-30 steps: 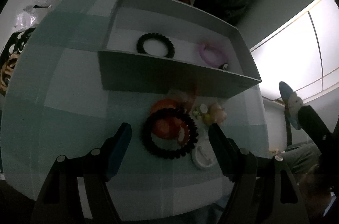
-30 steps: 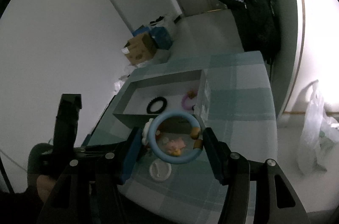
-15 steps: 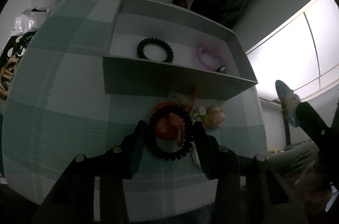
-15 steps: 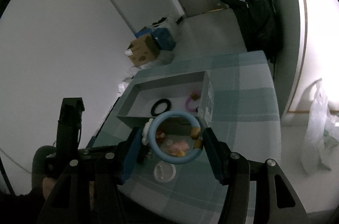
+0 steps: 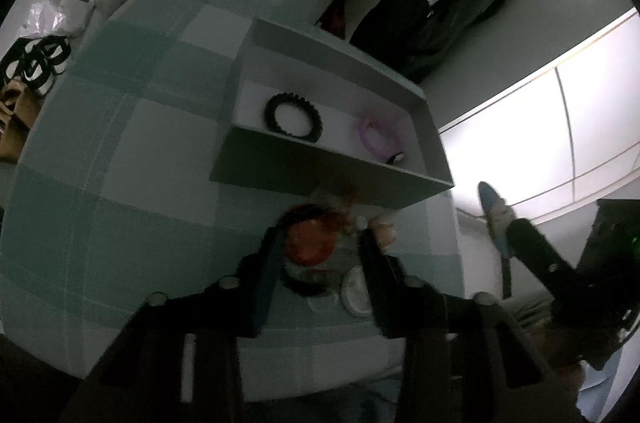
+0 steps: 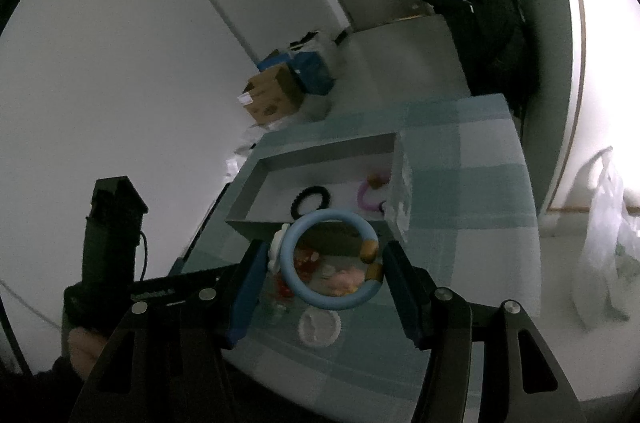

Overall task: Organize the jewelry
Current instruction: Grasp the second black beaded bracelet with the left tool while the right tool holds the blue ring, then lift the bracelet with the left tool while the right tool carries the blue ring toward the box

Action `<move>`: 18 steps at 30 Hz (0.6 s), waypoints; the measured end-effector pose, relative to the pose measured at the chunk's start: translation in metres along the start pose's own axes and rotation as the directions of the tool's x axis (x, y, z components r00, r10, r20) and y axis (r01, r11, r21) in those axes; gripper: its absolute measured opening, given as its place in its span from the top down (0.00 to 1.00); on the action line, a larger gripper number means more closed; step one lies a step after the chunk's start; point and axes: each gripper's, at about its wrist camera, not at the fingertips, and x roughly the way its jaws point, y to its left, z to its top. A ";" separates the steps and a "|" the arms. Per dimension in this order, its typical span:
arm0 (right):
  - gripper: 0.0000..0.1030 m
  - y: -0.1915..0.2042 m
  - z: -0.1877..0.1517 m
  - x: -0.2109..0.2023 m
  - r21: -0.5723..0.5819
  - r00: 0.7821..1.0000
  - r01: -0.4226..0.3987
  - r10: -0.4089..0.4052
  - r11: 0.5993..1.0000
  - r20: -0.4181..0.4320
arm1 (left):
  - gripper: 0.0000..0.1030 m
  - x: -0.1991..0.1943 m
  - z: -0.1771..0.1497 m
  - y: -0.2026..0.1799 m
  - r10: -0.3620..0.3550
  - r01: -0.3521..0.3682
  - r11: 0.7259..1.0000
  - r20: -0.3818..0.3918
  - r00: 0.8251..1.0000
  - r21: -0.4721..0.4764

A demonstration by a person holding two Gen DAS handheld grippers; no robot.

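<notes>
**Operator:** Jewelry status, left wrist view?

**Technician:** Left gripper [image 5: 320,255] is closing on the black beaded bracelet [image 5: 302,285], which lies on the checked tablecloth [image 5: 132,159] just in front of the grey tray [image 5: 320,175]. The bracelet sits between the jaws, around an orange piece [image 5: 308,243]; whether the pads already press on it cannot be told. Inside the tray lie a second black bracelet [image 5: 293,118] and a pink ring [image 5: 380,139].

**Operator:** Procedure for this step?

**Technician:** Close squarely on the beads only. Exclude the orange piece and the white disc [image 5: 354,293] touching the right finger. Lift high enough to clear the tray's front wall before moving in.

**Operator:** Right wrist view?

**Technician:** Right gripper [image 6: 320,263] holds a blue ring [image 6: 332,259] across its half-wide jaws, in the air in front of the tray. Through the ring, small pink and red pieces show on the cloth, with the white disc nearer the camera.

**Operator:** Obstructions?

**Technician:** The left handle stands left of the tray, and loose pieces crowd its front wall. Keep the right gripper clear of the left one's path. A cardboard box [image 6: 272,99] sits on the floor beyond the tray, irrelevant.
</notes>
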 end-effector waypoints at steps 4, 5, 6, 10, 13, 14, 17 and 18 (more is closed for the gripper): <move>0.43 0.001 0.001 0.002 0.002 1.000 -0.005 0.005 1.000 0.005 | 0.79 -0.003 0.002 -0.002 -0.025 0.025 1.000 0.015 1.000 -0.006; 0.43 0.001 0.001 0.002 0.002 1.000 -0.004 0.004 1.000 0.005 | 0.79 -0.003 0.002 -0.002 -0.017 0.017 1.000 0.014 1.000 -0.001; 0.43 0.002 0.001 0.003 0.002 1.000 -0.003 0.003 1.000 0.003 | 0.79 -0.003 0.001 -0.001 -0.015 0.015 1.000 0.014 1.000 -0.002; 0.43 0.004 0.002 0.006 -0.004 1.000 -0.007 0.007 1.000 -0.004 | 0.79 -0.002 0.003 -0.006 -0.008 0.009 1.000 0.009 1.000 -0.014; 0.43 0.006 0.003 0.008 -0.006 1.000 -0.014 0.014 1.000 -0.006 | 0.79 -0.007 0.003 -0.002 0.074 -0.074 0.997 0.036 0.997 -0.020; 0.43 0.007 0.004 0.008 -0.008 1.000 -0.014 0.014 1.000 -0.007 | 0.79 -0.006 0.004 -0.001 0.092 -0.091 0.996 0.034 0.995 -0.027; 0.43 0.009 0.005 0.010 -0.008 1.000 -0.022 0.022 1.000 -0.011 | 0.68 0.003 0.006 0.001 0.110 -0.110 0.994 -0.011 0.994 -0.026; 0.43 0.009 0.005 0.010 -0.010 1.000 -0.024 0.024 1.000 -0.012 | 0.64 0.008 0.006 0.000 0.123 -0.123 0.992 -0.025 0.992 -0.009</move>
